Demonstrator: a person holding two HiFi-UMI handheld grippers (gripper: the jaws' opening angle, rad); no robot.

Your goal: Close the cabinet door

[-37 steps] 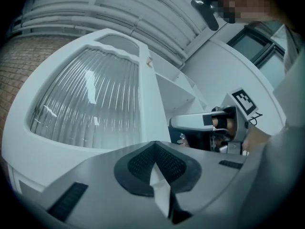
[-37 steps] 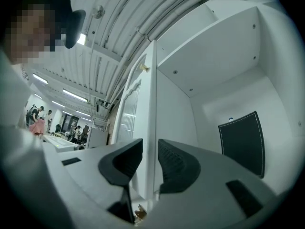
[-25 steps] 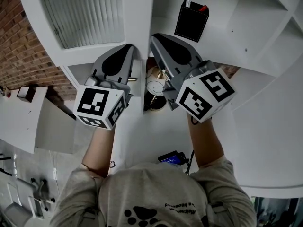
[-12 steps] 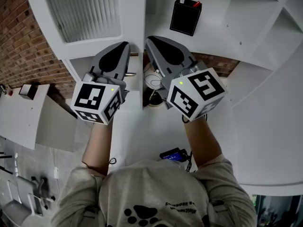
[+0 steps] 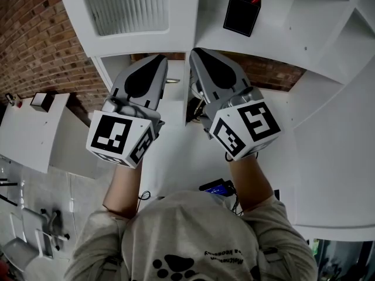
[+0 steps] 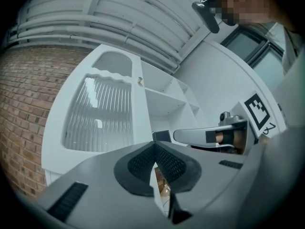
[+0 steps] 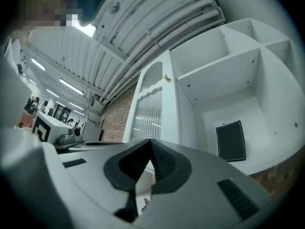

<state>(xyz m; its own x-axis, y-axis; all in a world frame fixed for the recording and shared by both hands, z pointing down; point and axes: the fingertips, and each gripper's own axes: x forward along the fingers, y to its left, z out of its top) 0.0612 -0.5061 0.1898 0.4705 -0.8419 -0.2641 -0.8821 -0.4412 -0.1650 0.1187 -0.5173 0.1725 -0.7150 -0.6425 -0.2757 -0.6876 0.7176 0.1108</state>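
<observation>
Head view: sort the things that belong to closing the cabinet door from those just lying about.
Job: white lower cabinet door with small metal knob, ajar; left claw; right claw.
Lying about: black box-shaped pen holder; white ribbed-glass upper door; small blue device.

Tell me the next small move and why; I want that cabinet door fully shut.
Probably press the shut left hand-held gripper forward against the door: a dark gap shows along its right edge, so it isn't closed.

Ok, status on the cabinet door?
Left gripper shut, empty. Right gripper shut, empty. Cabinet door ajar, edge between them. Pen holder on shelf above, out of the way.
</observation>
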